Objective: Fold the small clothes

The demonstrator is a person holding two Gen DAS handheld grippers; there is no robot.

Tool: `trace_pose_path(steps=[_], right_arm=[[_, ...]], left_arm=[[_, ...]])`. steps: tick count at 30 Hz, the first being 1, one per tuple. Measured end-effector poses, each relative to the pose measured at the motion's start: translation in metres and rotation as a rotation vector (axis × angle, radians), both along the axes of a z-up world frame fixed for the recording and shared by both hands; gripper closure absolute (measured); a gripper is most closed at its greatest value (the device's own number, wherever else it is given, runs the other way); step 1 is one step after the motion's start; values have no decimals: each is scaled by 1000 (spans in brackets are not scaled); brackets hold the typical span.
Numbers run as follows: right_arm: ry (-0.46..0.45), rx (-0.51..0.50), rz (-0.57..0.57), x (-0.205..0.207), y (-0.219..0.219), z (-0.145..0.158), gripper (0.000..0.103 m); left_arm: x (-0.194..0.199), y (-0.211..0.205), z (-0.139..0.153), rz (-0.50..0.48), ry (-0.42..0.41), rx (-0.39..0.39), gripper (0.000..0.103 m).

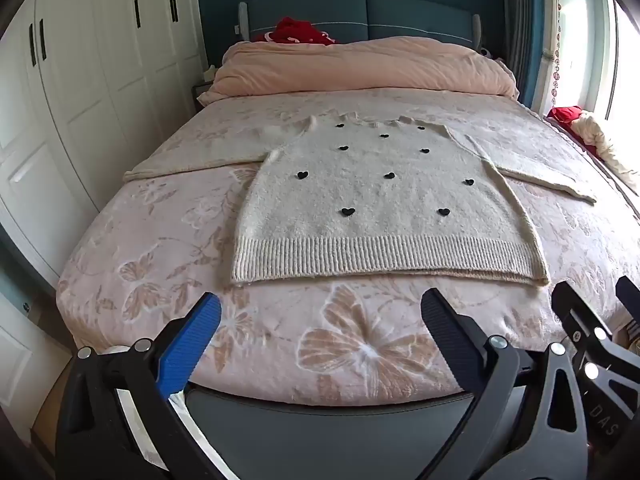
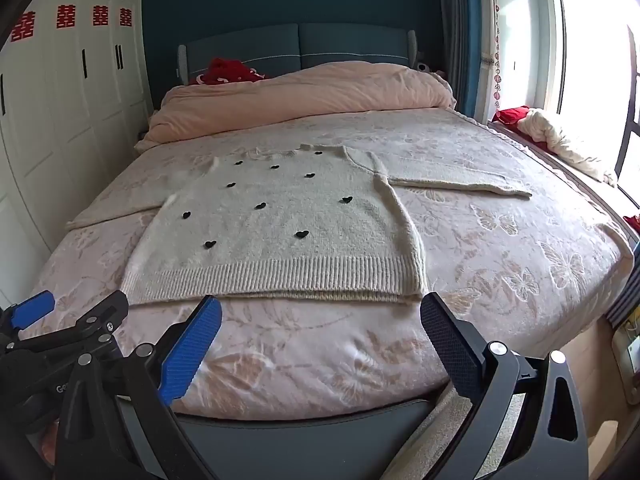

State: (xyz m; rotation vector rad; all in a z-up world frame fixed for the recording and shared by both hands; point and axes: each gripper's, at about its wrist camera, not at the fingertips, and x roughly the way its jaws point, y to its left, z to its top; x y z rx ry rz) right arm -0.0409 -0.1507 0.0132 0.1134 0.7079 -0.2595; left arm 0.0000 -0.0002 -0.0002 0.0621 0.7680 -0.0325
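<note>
Left wrist view shows me a bed (image 1: 280,360) with pink butterfly bedding, white wardrobes (image 1: 80,80) left, teal headboard (image 1: 360,16) beyond. One cream sweater (image 1: 380,208) lies flat mid-bed, sleeves spread, eleven black hearts (image 1: 348,211) counted. My left gripper (image 1: 320,312) and right gripper (image 2: 320,312) both gape empty short of its hem.
</note>
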Motion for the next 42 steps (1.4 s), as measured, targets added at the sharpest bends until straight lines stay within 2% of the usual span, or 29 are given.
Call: trace_pose_path(steps=[4, 42], right_arm=[[6, -2, 1, 1, -1, 0, 5], [5, 19, 5, -1, 3, 1, 5]], left_arm=[[0, -2, -1, 4, -3, 25, 5], [0, 1, 5, 24, -12, 42, 5]])
